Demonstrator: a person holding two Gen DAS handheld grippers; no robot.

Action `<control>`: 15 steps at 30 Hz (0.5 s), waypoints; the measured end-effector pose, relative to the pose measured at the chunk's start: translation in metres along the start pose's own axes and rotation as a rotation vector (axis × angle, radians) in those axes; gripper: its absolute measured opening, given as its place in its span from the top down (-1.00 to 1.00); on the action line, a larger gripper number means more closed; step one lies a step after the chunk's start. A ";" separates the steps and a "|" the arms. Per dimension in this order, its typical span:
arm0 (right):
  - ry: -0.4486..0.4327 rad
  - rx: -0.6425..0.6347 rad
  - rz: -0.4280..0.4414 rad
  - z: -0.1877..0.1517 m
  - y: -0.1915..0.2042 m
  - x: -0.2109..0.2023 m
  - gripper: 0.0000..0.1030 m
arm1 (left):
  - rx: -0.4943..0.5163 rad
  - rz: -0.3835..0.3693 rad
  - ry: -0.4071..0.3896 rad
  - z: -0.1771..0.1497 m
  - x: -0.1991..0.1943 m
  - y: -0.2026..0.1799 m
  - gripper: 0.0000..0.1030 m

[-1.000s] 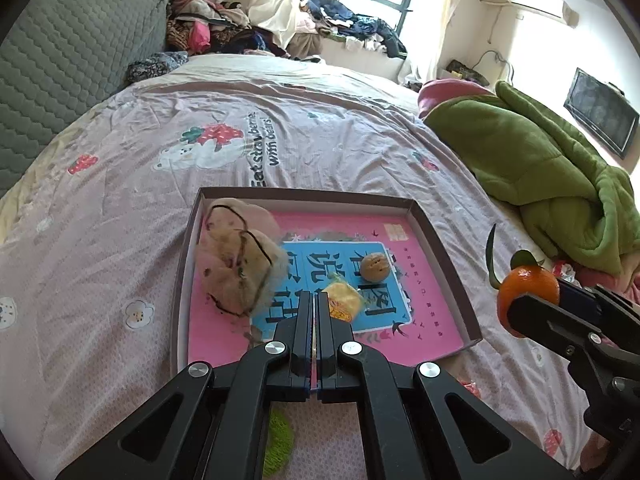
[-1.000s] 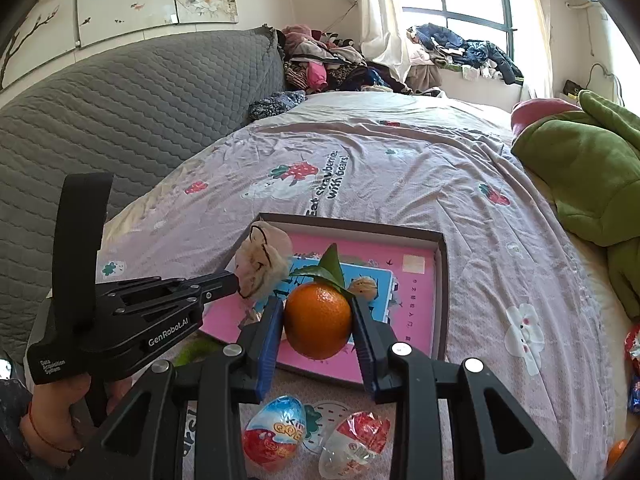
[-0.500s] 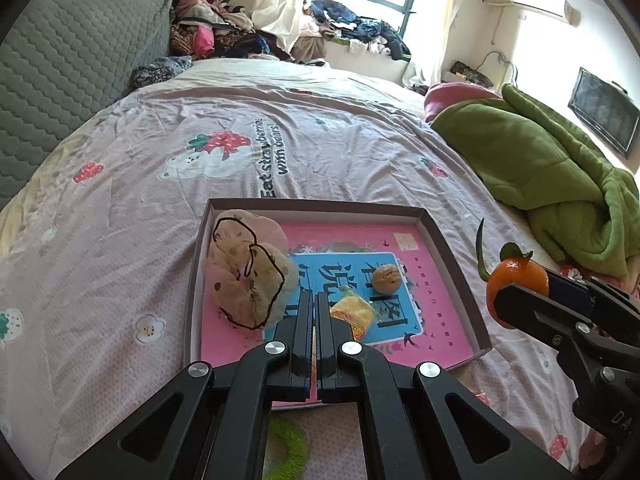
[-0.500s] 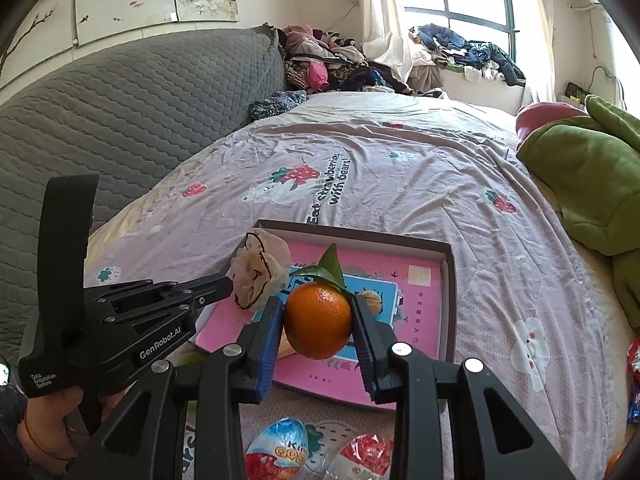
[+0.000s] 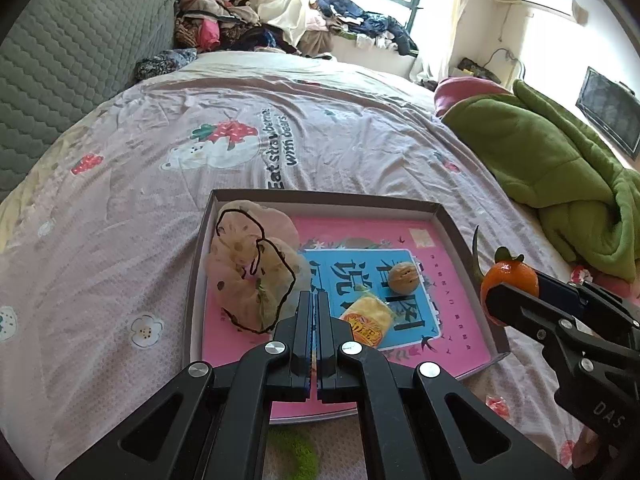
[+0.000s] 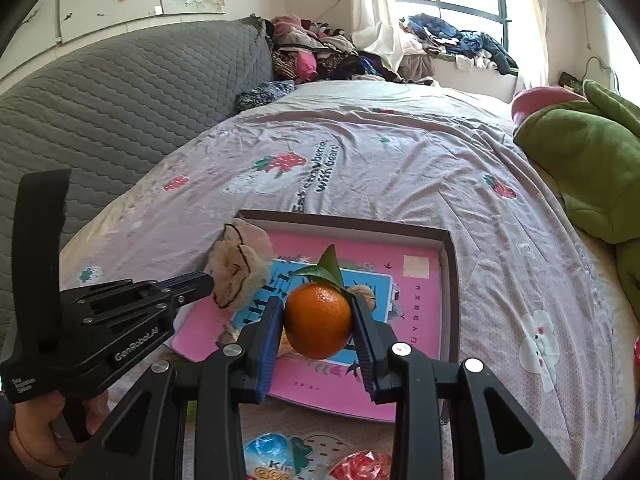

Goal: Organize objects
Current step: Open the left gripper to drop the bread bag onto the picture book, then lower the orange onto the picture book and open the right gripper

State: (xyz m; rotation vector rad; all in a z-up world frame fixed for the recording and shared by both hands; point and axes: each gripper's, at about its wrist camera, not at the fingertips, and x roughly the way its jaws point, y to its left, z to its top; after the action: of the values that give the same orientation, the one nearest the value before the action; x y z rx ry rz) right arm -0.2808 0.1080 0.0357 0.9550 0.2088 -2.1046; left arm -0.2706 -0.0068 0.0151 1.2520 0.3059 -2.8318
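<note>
A shallow box [image 5: 328, 199] with a pink and blue lining lies on the bed; it also shows in the right wrist view [image 6: 450, 276]. In it lie a beige scrunchie [image 5: 250, 272], a walnut [image 5: 404, 277] and a yellow snack packet [image 5: 366, 320]. My right gripper [image 6: 318, 322] is shut on a leafy orange [image 6: 318, 326] and holds it above the box's near part. From the left wrist view the orange [image 5: 510, 278] hangs beyond the box's right edge. My left gripper [image 5: 313, 312] is shut and empty over the box's near left, beside the scrunchie.
Wrapped chocolate eggs [image 6: 268, 456] lie on the sheet just before the box. A green fuzzy thing [image 5: 296, 454] lies under my left gripper. A green blanket [image 5: 552, 172] is heaped at the right, a grey headboard [image 6: 100, 120] at the left, and clothes [image 5: 360, 32] at the window.
Both grippers have drawn back and up a little from the box. The orange stays held in the right gripper. The left gripper stays shut.
</note>
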 end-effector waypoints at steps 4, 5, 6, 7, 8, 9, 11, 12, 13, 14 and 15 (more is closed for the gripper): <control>0.022 0.009 -0.018 -0.003 -0.007 0.011 0.32 | 0.003 0.012 0.011 -0.003 0.007 0.001 0.99; 0.031 0.009 -0.021 -0.004 -0.007 0.014 0.32 | 0.004 0.018 0.014 -0.004 0.008 0.002 0.99; 0.040 0.012 -0.025 -0.005 -0.009 0.018 0.32 | 0.003 0.023 0.019 -0.004 0.010 0.003 0.99; 0.050 0.016 -0.029 -0.006 -0.010 0.022 0.32 | 0.002 0.024 0.021 -0.005 0.011 0.003 0.99; 0.064 0.016 -0.032 -0.008 -0.011 0.026 0.32 | 0.000 0.028 0.025 -0.006 0.012 0.004 0.99; 0.075 0.018 -0.035 -0.009 -0.012 0.029 0.32 | 0.000 0.030 0.030 -0.007 0.014 0.006 0.99; 0.096 0.018 -0.043 -0.013 -0.015 0.037 0.32 | 0.001 0.036 0.037 -0.008 0.016 0.007 0.99; 0.106 0.019 -0.045 -0.015 -0.016 0.040 0.32 | 0.002 0.039 0.039 -0.009 0.017 0.008 0.99; 0.117 0.021 -0.047 -0.016 -0.018 0.043 0.32 | 0.004 0.046 0.043 -0.010 0.018 0.008 0.99; 0.132 0.025 -0.048 -0.018 -0.019 0.047 0.32 | 0.004 0.050 0.047 -0.011 0.020 0.009 0.99; 0.143 0.031 -0.049 -0.019 -0.020 0.050 0.32 | 0.004 0.053 0.052 -0.012 0.021 0.010 0.99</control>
State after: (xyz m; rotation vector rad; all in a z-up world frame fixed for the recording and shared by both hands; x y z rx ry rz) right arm -0.3044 0.1000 -0.0158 1.1309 0.2755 -2.0904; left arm -0.2755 -0.0130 -0.0096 1.3160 0.2648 -2.7608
